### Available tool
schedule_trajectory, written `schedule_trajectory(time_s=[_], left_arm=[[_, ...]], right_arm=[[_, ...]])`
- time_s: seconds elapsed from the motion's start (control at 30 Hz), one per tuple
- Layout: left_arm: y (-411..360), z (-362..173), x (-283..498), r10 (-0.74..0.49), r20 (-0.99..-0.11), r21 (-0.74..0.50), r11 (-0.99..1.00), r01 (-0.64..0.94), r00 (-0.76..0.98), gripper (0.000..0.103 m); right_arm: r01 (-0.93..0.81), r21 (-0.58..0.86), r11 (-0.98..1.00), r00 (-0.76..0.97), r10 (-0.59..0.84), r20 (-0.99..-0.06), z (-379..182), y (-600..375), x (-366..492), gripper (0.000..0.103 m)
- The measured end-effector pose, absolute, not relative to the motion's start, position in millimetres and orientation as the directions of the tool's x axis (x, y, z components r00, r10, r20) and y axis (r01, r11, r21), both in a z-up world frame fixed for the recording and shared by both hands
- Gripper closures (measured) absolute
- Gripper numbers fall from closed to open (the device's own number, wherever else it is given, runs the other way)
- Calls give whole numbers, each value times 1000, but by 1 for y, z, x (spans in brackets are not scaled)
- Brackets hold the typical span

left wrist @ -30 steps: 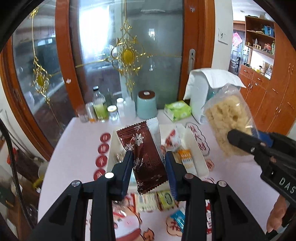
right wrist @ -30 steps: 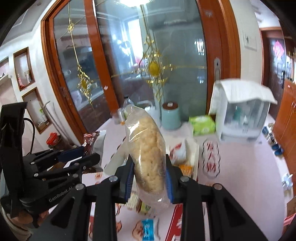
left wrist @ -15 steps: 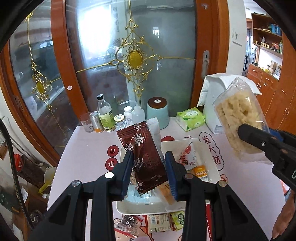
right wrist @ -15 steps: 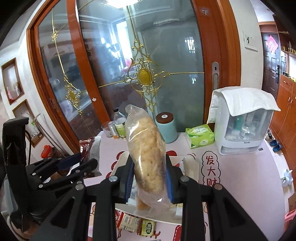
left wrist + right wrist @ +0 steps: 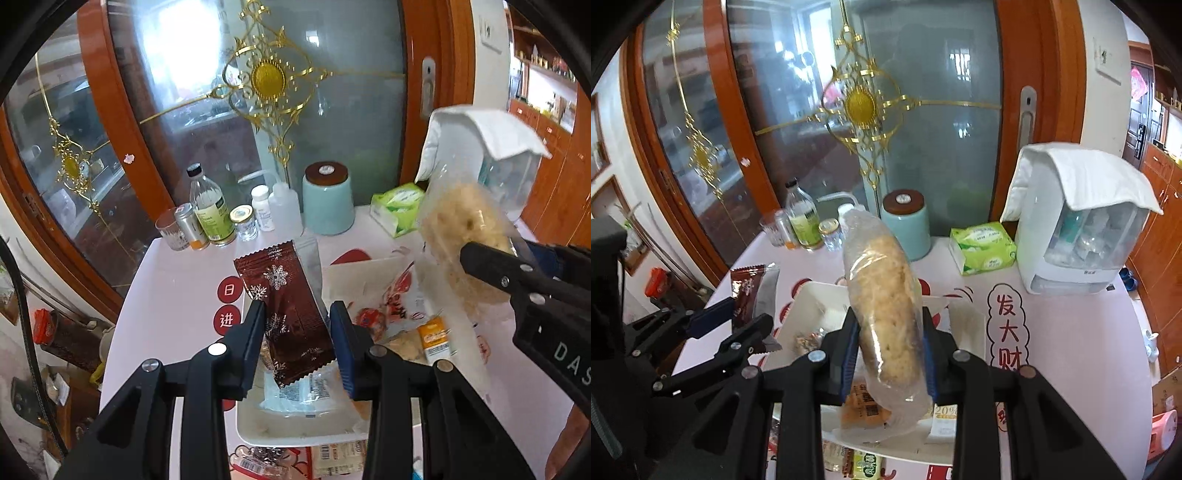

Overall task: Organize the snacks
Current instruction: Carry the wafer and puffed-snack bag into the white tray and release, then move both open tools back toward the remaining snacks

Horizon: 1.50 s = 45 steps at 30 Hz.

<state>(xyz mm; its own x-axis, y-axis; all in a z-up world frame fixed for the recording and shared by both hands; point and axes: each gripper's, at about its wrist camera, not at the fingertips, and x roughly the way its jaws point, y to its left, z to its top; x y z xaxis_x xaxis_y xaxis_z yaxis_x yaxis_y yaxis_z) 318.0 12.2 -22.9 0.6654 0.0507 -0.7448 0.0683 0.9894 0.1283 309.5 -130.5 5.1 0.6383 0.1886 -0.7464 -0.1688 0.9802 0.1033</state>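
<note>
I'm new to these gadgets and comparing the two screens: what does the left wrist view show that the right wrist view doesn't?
Only the left wrist view shows the brown snowflake wrapper face on between the left gripper pads, whose jaws have just been opening slightly, and an orange-labelled packet in the tray.

Only the right wrist view shows the clear bag of puffed snack edge on in the right gripper, and the red characters printed on the table.

Both show the white tray, teal canister, green tissue pack and towel-draped white appliance.
</note>
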Motion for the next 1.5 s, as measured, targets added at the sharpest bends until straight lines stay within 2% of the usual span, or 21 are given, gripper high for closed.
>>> schedule_trajectory(time_s=[0.03, 0.1, 0.17, 0.4, 1.1, 1.5], left_arm=[[12, -26, 321, 54, -752, 133, 989, 71, 657, 61], [12, -36, 326, 74, -764, 149, 987, 63, 641, 26], [12, -43, 328, 94, -758, 165, 985, 51, 646, 13], [12, -61, 334, 100, -784, 180, 981, 70, 612, 12], [9, -53, 301, 51, -782, 129, 988, 81, 621, 12], [27, -9, 248, 48, -718, 118, 991, 55, 694, 12]], right_arm=[[-164, 104, 981, 630, 186, -754, 1, -130, 314, 72], [-154, 105, 982, 615, 179, -768, -7, -131, 321, 67], [-143, 111, 984, 601, 175, -780, -14, -132, 325, 60], [-130, 118, 984, 592, 173, -787, -21, -137, 324, 48], [-158, 120, 980, 559, 189, -807, -30, -146, 293, 48], [-215, 144, 966, 590, 246, -769, -1, -153, 241, 48]])
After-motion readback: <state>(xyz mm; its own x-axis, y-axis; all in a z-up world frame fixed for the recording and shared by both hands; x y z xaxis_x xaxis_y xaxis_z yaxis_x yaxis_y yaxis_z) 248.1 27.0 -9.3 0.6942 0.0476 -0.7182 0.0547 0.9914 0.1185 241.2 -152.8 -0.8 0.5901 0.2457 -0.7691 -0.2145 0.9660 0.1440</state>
